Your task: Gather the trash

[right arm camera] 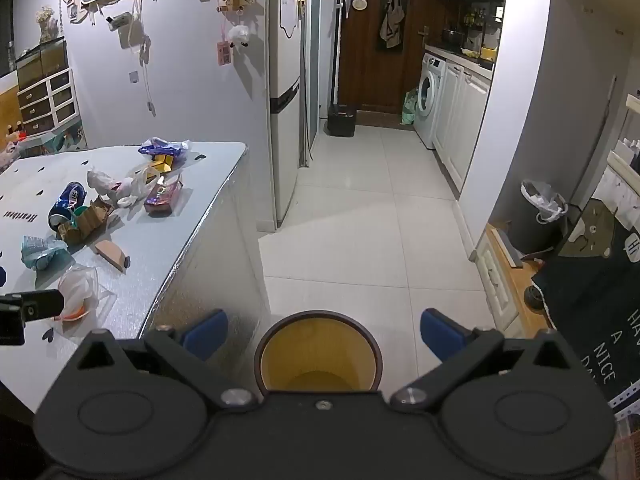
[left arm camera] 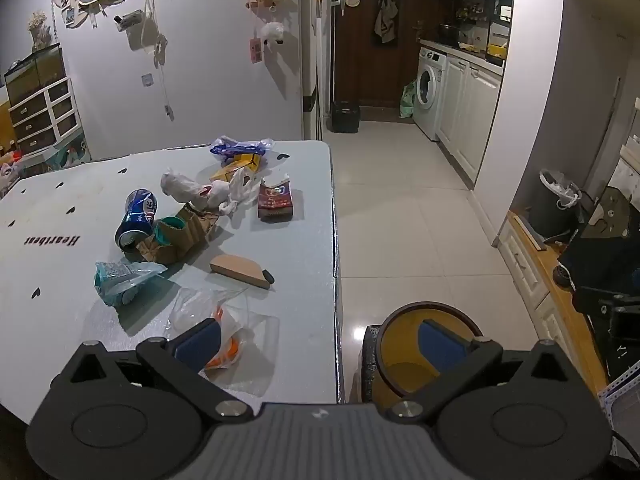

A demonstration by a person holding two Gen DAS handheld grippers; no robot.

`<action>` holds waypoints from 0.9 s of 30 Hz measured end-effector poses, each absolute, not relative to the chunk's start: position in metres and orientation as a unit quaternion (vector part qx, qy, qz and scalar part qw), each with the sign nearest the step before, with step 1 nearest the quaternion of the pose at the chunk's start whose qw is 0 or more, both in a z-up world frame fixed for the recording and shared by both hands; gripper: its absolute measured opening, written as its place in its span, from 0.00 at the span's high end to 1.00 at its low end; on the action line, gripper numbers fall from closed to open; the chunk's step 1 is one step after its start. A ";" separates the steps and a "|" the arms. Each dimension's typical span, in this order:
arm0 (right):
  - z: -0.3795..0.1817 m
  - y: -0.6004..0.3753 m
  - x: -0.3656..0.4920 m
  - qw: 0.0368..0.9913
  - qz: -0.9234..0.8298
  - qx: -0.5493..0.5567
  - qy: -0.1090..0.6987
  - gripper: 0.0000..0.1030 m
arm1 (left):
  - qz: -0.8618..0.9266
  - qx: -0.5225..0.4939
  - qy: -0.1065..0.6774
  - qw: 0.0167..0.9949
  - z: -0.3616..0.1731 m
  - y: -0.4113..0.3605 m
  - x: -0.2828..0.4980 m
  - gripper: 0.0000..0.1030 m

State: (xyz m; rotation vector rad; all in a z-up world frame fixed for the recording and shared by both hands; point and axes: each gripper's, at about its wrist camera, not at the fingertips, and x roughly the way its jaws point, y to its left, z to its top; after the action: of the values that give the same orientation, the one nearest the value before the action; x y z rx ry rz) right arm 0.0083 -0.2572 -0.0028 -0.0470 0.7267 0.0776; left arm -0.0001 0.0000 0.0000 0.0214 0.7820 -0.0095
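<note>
Trash lies on the grey table (left arm camera: 60, 208): a crushed blue can (left arm camera: 138, 216), a teal wrapper (left arm camera: 120, 280), torn brown cardboard (left arm camera: 180, 236), white crumpled bags (left arm camera: 200, 192), a red box (left arm camera: 275, 200), a yellow box (left arm camera: 238, 166), a wooden half-disc (left arm camera: 240, 270) and a clear bag with orange inside (left arm camera: 224, 320). My left gripper (left arm camera: 320, 340) is open and empty over the table's near right edge. A yellow bin (right arm camera: 318, 354) stands on the floor beside the table. My right gripper (right arm camera: 322, 334) is open and empty above the bin.
White tiled floor (right arm camera: 360, 220) runs to a kitchen with a washing machine (right arm camera: 430, 98). A fridge (right arm camera: 284, 120) stands past the table. A grey lined bin (right arm camera: 540, 216) sits at the right by a wooden bench (left arm camera: 560, 300).
</note>
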 end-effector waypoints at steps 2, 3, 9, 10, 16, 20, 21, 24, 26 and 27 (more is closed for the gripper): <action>-0.003 -0.257 0.008 0.934 0.038 -0.023 0.355 0.00 | -0.005 0.011 0.381 0.924 0.000 0.000 0.000 0.00; -0.003 -0.257 0.008 0.934 0.037 -0.024 0.354 0.00 | -0.005 0.011 0.381 0.924 0.000 0.000 0.000 0.00; -0.003 -0.257 0.008 0.934 0.037 -0.023 0.354 0.00 | -0.004 0.011 0.382 0.924 0.000 0.000 0.000 0.00; -0.003 -0.257 0.008 0.934 0.038 -0.023 0.354 0.00 | -0.004 0.011 0.381 0.924 0.000 0.000 0.000 0.00; -0.004 -0.256 0.007 0.934 0.040 -0.023 0.353 0.00 | -0.004 0.012 0.381 0.924 0.000 0.000 0.000 0.00; -0.004 -0.256 0.006 0.934 0.039 -0.023 0.354 0.00 | -0.004 0.011 0.381 0.924 0.000 0.000 0.000 0.00; -0.004 -0.256 0.007 0.934 0.039 -0.023 0.354 0.00 | -0.005 0.011 0.381 0.924 0.000 0.000 0.000 0.00; -0.004 -0.256 0.007 0.934 0.039 -0.022 0.355 0.00 | -0.005 0.011 0.381 0.924 0.000 0.000 0.000 0.00; -0.004 -0.256 0.007 0.934 0.039 -0.022 0.355 0.00 | -0.004 0.011 0.381 0.924 0.000 0.000 0.000 0.00; -0.004 -0.257 0.008 0.934 0.039 -0.023 0.355 0.00 | -0.004 0.011 0.381 0.924 0.000 0.000 0.000 0.00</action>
State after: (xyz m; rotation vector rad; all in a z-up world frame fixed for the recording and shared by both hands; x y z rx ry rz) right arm 0.0076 -0.2565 -0.0042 -0.0461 0.7259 0.0807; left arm -0.0001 0.0000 0.0000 0.0229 0.7820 -0.0088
